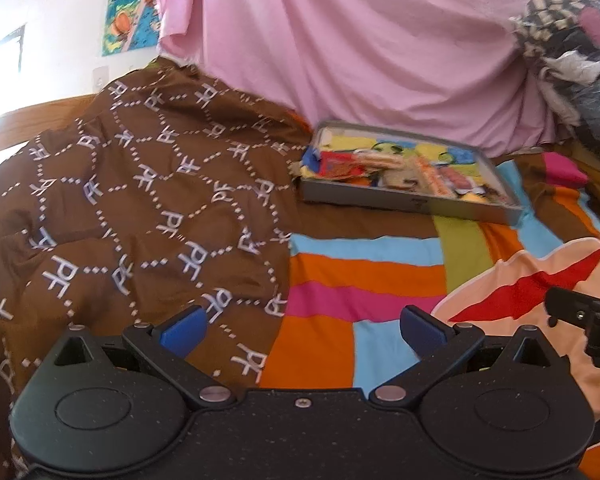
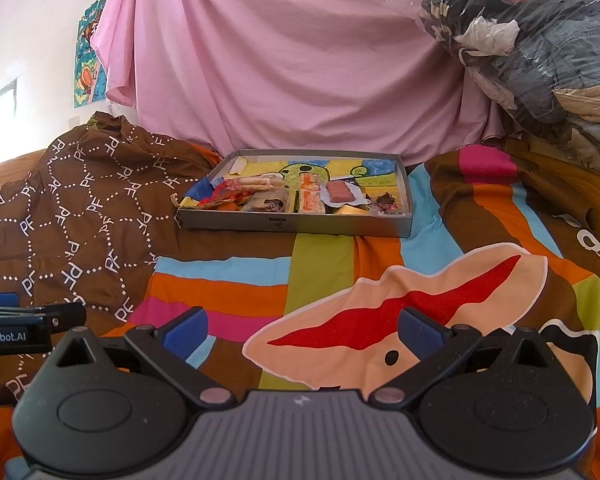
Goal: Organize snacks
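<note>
Your left claw (image 1: 302, 326) sits with its blue pads spread wide and nothing between them, low over the bed's striped cover (image 1: 352, 272), at the edge of the brown patterned blanket (image 1: 140, 208). Your right claw (image 2: 302, 326) is likewise spread and empty, above the peach and red shape printed on the cover. The snacks (image 2: 292, 196) lie in a shallow grey box (image 2: 300, 226) on the bed, well ahead of both claws, in front of the hanging pink sheet (image 2: 300, 60). Inside: wrapped packets bunched toward the near wall, an orange and white bar, a pink sausage-like pack. Contents at the box's left end overlap; individual items not separable. Bagged clothing (image 2: 540, 48) is stacked at far right.
</note>
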Demonstrator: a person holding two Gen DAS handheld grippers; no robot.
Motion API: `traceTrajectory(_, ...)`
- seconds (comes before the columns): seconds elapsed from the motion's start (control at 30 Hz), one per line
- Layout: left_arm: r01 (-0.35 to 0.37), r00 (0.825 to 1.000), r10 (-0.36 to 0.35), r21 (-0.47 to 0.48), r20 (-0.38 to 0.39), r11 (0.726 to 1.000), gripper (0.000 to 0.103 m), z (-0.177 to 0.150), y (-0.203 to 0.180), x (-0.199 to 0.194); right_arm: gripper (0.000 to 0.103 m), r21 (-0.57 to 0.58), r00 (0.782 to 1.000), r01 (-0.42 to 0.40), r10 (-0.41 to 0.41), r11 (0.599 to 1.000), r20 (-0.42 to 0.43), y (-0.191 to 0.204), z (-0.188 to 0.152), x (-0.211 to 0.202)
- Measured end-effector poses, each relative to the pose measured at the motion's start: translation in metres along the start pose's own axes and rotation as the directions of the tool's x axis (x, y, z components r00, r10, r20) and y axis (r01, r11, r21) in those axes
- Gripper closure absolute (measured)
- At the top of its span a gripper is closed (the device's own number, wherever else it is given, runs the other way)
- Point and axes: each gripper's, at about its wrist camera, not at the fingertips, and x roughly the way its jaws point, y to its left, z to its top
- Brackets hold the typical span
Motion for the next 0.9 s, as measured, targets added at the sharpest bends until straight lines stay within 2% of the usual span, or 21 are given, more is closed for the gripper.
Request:
traceTrajectory(0.13, -0.067, 0.997, 0.068, 0.021, -0.039, 0.998, 0.001, 0.0028, -0.0022, 0.0055, 0.000, -0.002, 1.000, -0.001, 0.001, 1.000, 0.000, 0.0004, -0.0001, 0.0000)
traceTrajectory(0.9, -0.070, 0.997, 0.070, 0.018, -0.027, 0.997, 0.001, 0.0037, -0.0018, 0.0023, 0.000, -0.044, 1.000, -0.013, 0.013, 0.999, 0.004, 0.0012, -0.0005, -0.0005)
